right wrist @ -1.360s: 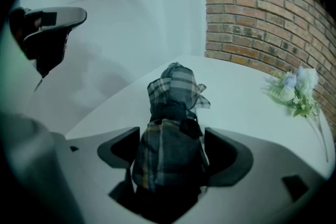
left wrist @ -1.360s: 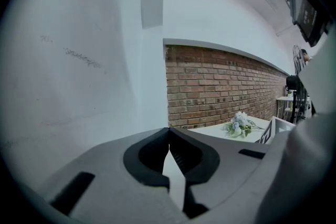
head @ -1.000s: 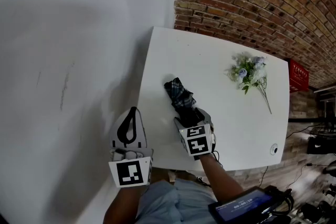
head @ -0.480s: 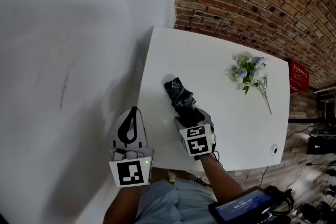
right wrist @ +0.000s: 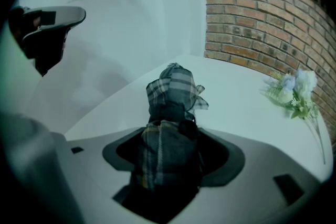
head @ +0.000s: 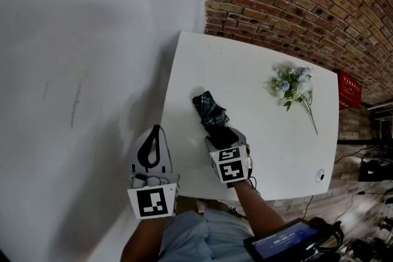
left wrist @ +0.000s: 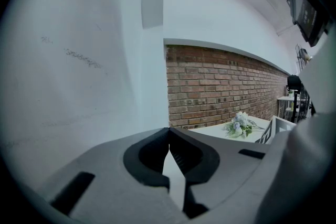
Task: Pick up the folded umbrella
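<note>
The folded umbrella, dark plaid fabric, lies on the white table near its front left. My right gripper points steeply down over its near end. In the right gripper view the umbrella fills the gap of the right gripper. The jaws are closing, and both fingertips touch the fabric. My left gripper hangs left of the table, off its edge, away from the umbrella. In the left gripper view that gripper is shut with nothing in it.
A small bunch of pale flowers lies at the table's far right. A brick wall runs behind the table and a white wall stands to its left. A round hole sits near the front right corner.
</note>
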`<state>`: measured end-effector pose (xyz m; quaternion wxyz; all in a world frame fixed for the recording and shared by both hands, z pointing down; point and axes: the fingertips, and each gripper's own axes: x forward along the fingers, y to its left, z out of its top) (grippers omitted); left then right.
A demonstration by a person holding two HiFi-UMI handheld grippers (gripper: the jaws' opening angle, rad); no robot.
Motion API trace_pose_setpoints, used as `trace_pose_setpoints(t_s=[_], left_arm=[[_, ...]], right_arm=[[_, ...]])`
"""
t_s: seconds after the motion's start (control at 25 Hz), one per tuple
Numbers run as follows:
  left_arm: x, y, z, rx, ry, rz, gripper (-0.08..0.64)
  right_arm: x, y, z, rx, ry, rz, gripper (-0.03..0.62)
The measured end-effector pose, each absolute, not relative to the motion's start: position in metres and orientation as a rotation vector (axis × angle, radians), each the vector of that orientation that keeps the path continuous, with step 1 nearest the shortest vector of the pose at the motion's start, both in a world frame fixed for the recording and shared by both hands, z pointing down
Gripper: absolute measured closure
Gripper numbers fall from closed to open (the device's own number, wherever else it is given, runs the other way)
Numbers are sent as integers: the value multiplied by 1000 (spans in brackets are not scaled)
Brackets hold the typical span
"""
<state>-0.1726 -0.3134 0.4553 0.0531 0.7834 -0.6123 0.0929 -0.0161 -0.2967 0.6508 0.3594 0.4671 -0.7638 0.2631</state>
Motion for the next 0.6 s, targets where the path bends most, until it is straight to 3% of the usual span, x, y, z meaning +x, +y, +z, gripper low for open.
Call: trace_pose_setpoints(t_s=[0.6], left_arm=[[-173,-313,455,2380,-1862,284,552]], right_arm=[[-16,-296,650,1207,-1973,680,344]])
